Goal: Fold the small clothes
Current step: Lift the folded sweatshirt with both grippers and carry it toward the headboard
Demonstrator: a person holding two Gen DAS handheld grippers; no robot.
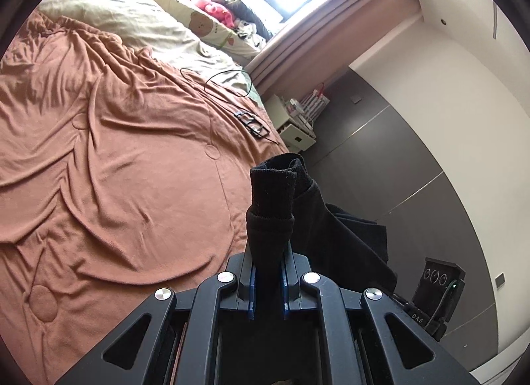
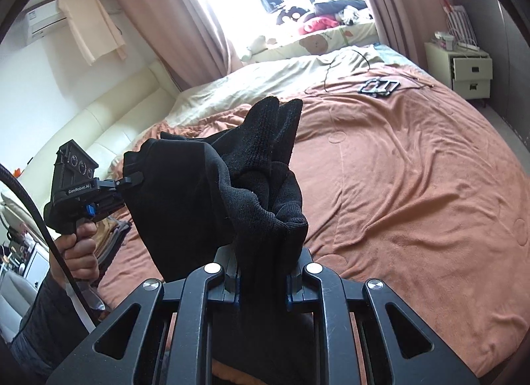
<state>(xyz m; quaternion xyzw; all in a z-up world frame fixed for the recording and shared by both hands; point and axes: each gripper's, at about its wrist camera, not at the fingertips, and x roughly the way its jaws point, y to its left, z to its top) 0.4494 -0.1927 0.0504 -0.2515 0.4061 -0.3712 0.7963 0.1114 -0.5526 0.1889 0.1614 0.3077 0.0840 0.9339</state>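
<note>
Above the bed (image 2: 414, 169), black garment (image 2: 265, 160) clamped between both claws

Bed (image 2: 414, 186), rust-orange blanket (image 1: 116, 169), black frame (image 2: 379, 86), thin cable (image 1: 228, 82)

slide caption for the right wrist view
Right tongs and left tongs hold a black garment above the orange bedspread.

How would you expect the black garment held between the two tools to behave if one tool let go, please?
Probably floppy: the garment sags and bunches between the left tool and right tool. Likely light, as it hangs from small pinches. Its knit looks grippy, so slipping seems unlikely.
</note>
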